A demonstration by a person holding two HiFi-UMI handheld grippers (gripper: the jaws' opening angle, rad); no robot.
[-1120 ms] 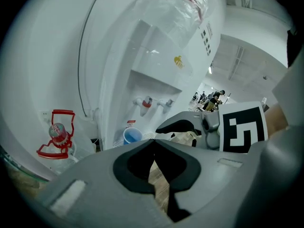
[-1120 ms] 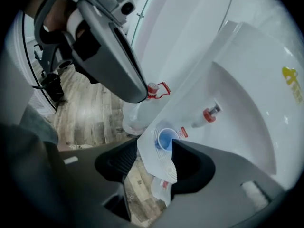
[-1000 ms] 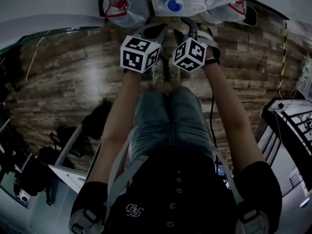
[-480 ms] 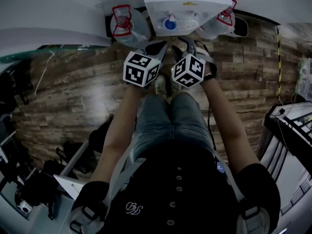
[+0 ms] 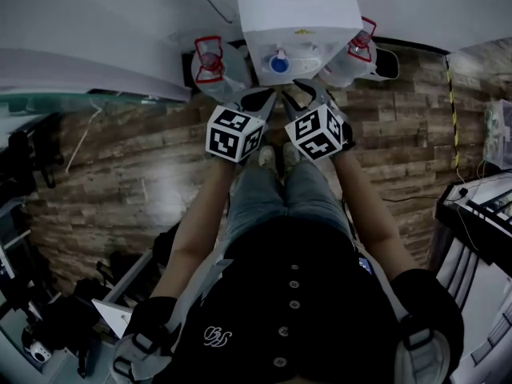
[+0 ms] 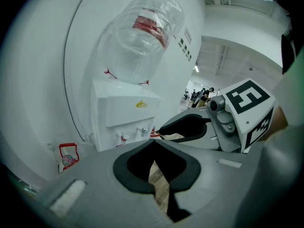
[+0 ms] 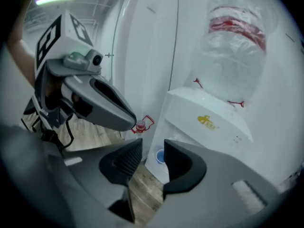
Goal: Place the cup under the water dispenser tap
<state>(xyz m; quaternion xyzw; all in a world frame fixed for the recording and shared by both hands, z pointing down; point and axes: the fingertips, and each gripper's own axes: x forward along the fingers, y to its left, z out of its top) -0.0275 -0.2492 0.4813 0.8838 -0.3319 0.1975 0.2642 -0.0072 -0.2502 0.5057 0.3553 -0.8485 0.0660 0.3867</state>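
Standing at the front of the water dispenser, below its taps, the blue cup is clear of both tools. The right gripper points at it with jaws apart; they have just been closing, with nothing between them. The left gripper, just beside it, has its jaws together and empty. Spare water bottles flank the dispenser on the wooden floor.

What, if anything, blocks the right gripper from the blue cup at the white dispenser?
Probably yes: the right gripper, jaws empty and just closing partway, faces the round blue cup, nothing between.
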